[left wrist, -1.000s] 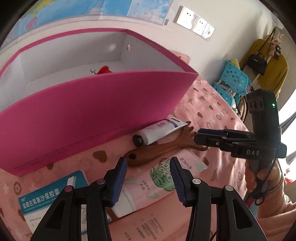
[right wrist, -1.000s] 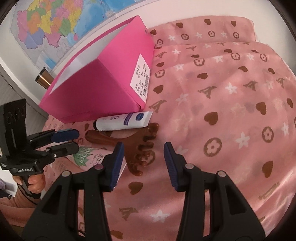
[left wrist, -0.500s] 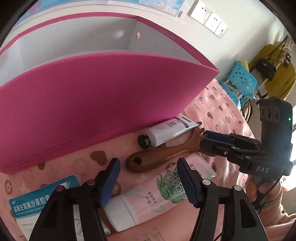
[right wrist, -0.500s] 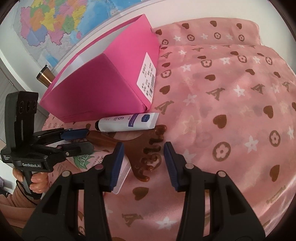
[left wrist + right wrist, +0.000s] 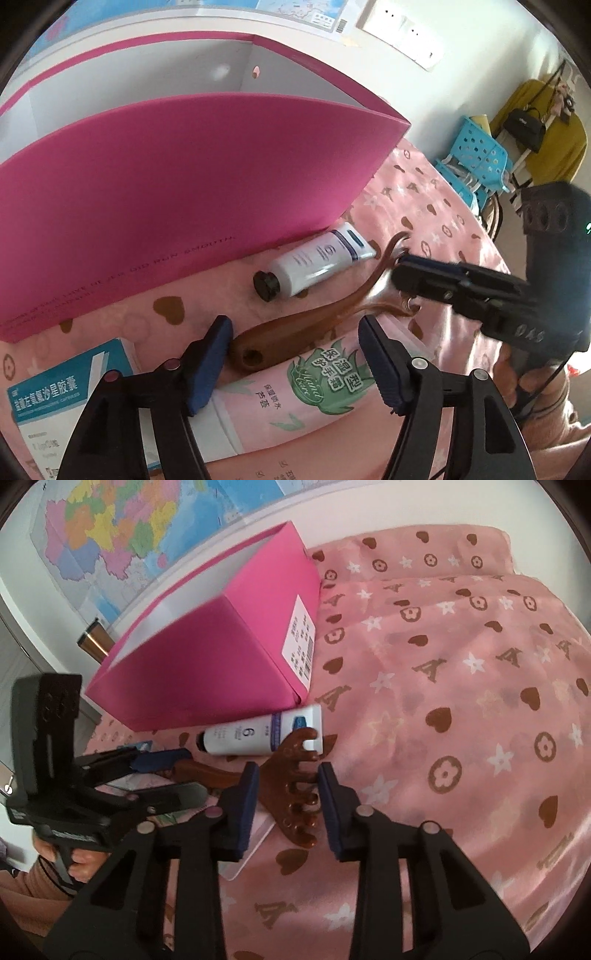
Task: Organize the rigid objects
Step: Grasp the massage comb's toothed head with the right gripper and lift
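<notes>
Left gripper (image 5: pixel 291 347) jaws just widened, straddling wooden massager (image 5: pixel 295 328) handle, ungripped. Right gripper (image 5: pixel 286 794) jaws just narrowed round its claw head; contact unclear. Two-handed lift toward pink box (image 5: pixel 207 657) likely next.

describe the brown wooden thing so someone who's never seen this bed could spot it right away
Start at the big pink box on the pink patterned bedspread. In front of it lies a white tube, and just nearer is the brown wooden massage comb. It is the only wooden item, with a long handle and knobbed prongs fanned like a claw.
</notes>
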A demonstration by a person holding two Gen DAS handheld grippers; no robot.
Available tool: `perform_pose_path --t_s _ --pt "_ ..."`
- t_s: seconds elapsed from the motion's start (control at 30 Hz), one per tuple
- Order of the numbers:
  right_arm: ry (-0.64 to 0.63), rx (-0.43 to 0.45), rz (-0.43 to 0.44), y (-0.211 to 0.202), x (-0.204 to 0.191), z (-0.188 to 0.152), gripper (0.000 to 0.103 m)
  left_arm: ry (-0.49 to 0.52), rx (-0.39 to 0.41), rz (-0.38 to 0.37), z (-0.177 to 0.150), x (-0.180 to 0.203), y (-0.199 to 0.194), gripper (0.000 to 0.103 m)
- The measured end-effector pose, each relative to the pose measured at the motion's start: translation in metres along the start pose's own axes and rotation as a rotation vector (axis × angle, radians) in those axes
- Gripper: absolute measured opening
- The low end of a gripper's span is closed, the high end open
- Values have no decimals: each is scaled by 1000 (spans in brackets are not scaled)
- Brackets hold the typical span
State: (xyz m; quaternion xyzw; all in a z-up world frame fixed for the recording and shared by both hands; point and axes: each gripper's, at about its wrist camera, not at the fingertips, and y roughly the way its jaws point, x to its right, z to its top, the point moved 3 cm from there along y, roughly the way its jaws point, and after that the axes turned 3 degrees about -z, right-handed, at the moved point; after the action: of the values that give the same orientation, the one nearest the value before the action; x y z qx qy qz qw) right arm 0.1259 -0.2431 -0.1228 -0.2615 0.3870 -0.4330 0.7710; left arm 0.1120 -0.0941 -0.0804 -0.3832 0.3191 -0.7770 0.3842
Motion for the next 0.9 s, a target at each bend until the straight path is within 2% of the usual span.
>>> perform_pose_path --t_s 0.13,0.23,0.33,0.4,0.43,0.5,0.53,0.6,0.7,0.8,0.9 --pt "3 30 45 -9 -3 1 35 24 7 18 0 2 1 70" --pt "6 42 74 -11 -4 3 35 32 16 38 0 1 1 66" --pt "-35 16 101 -5 -9 3 50 45 21 52 0 4 2 63" --pt "-65 6 72 1 -11 3 51 48 22 57 0 3 3 62" --pt "-72 5 65 2 -11 2 48 48 24 56 0 3 4 62" --pt "-67 7 50 5 -7 3 35 48 28 54 0 1 3 62" --pt "-57 2 47 6 -3 3 24 43 27 46 0 0 2 62" --pt "-21 1 92 4 4 3 21 45 30 33 0 -1 1 62" --pt "-32 23 98 -4 2 5 19 61 33 32 -2 0 0 63" --pt "-49 30 122 -8 -1 5 24 82 35 40 -3 2 0 64" --pt "-110 15 126 -7 -9 4 35 100 39 51 -4 4 1 62"
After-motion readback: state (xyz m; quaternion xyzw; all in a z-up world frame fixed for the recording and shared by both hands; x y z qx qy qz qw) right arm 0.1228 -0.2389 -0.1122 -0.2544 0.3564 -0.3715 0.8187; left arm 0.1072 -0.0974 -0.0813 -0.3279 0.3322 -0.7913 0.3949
